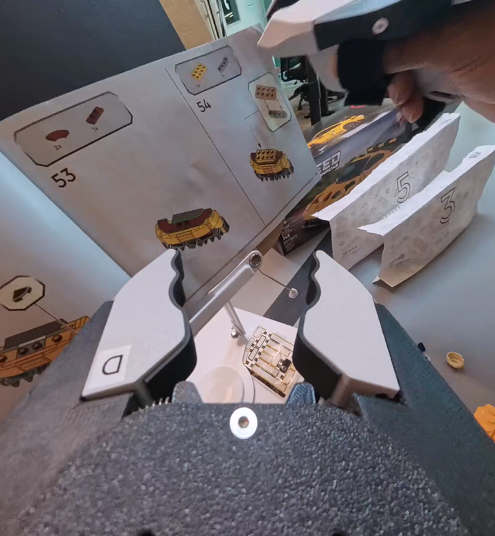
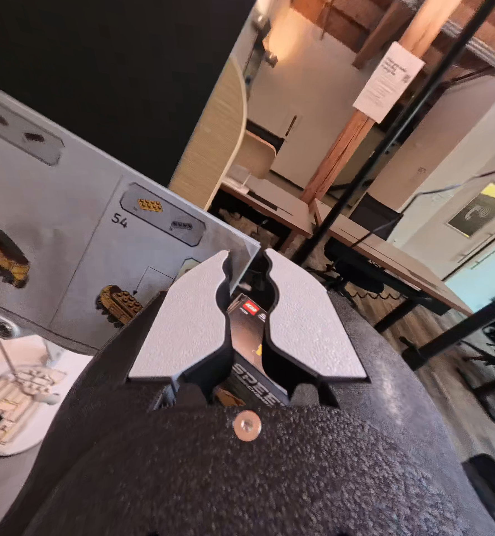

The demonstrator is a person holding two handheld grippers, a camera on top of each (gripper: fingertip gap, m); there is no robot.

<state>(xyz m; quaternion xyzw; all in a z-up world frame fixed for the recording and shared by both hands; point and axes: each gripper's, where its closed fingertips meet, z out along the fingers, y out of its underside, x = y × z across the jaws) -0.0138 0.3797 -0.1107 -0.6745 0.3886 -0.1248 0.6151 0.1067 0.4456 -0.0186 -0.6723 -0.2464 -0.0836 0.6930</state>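
Beside the instruction booklet (image 1: 142,162) on its stand, my left hand-held gripper (image 1: 247,256) gapes wide, gripping nothing. My right hand-held gripper (image 2: 247,255), nearly closed, straddles the booklet's top corner; the pads don't press it.

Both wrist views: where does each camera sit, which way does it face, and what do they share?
Left wrist view: on the left gripper, fingers wide apart, facing the booklet's lower edge on its stand; the right gripper and a hand show top right.
Right wrist view: on the right gripper, fingers close, page corner between them, room behind.
Shared: booklet, boxed set, sticker sheet.
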